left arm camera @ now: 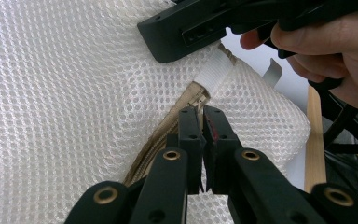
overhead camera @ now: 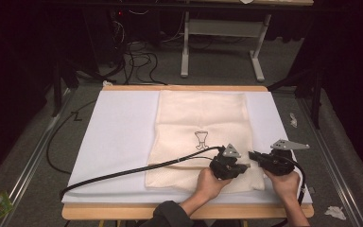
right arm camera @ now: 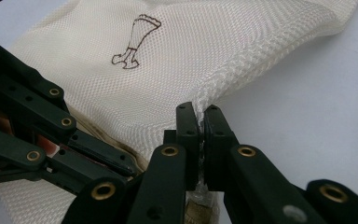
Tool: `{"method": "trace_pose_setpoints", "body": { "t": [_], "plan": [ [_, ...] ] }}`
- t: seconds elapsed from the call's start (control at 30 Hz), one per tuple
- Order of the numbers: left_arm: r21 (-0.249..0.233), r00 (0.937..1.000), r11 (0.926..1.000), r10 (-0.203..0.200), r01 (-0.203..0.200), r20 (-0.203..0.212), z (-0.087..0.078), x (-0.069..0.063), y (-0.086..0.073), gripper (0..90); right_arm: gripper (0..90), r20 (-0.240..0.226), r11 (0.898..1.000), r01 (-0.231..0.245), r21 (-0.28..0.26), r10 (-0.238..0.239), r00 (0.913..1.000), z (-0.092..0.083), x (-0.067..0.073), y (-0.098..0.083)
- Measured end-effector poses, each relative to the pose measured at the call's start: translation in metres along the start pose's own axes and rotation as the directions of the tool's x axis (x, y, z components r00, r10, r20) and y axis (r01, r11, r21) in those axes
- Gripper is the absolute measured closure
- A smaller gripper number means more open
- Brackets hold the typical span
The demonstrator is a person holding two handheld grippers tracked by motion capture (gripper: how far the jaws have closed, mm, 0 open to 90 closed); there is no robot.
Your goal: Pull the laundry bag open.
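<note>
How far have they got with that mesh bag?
Done so far: the mesh bag lies flat on the white mat. In hand: the right gripper pinches its edge, and the left gripper has shut at the zipper. Working the zipper along looks still to come.

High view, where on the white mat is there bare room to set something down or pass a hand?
The widest bare patch is the white mat left of the mesh bag, bordered near the front by the black cable. A narrow strip runs right of the bag toward the mat's right edge. It is crowded at the bag's front right corner, where the left tool and right tool pinch it.
</note>
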State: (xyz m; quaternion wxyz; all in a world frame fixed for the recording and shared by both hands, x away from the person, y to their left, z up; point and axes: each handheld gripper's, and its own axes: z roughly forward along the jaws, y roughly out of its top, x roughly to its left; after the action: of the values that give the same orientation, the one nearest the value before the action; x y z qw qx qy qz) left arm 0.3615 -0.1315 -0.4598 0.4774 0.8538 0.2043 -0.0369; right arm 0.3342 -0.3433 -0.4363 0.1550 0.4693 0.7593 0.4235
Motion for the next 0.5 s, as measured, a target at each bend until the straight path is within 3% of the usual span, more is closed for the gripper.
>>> {"method": "trace_pose_setpoints", "body": {
  "t": [0.17, 0.5],
  "plan": [
    [0.008, 1.0000, 0.9999, -0.008, 0.008, 0.001, 0.0004, 0.0023, -0.0009, 86.8, 88.2, -0.002, 1.000, 0.005, 0.003, -0.005, 1.0000, -0.0001, 0.0003, -0.0015],
    [0.030, 0.9994, 0.9993, 0.021, -0.020, -0.029, -0.0039, -0.0001, -0.0021, 86.8, 88.2, -0.002, 1.000, -0.007, -0.008, 0.007, 1.0000, -0.0020, -0.0023, -0.0027]
  ]
}}
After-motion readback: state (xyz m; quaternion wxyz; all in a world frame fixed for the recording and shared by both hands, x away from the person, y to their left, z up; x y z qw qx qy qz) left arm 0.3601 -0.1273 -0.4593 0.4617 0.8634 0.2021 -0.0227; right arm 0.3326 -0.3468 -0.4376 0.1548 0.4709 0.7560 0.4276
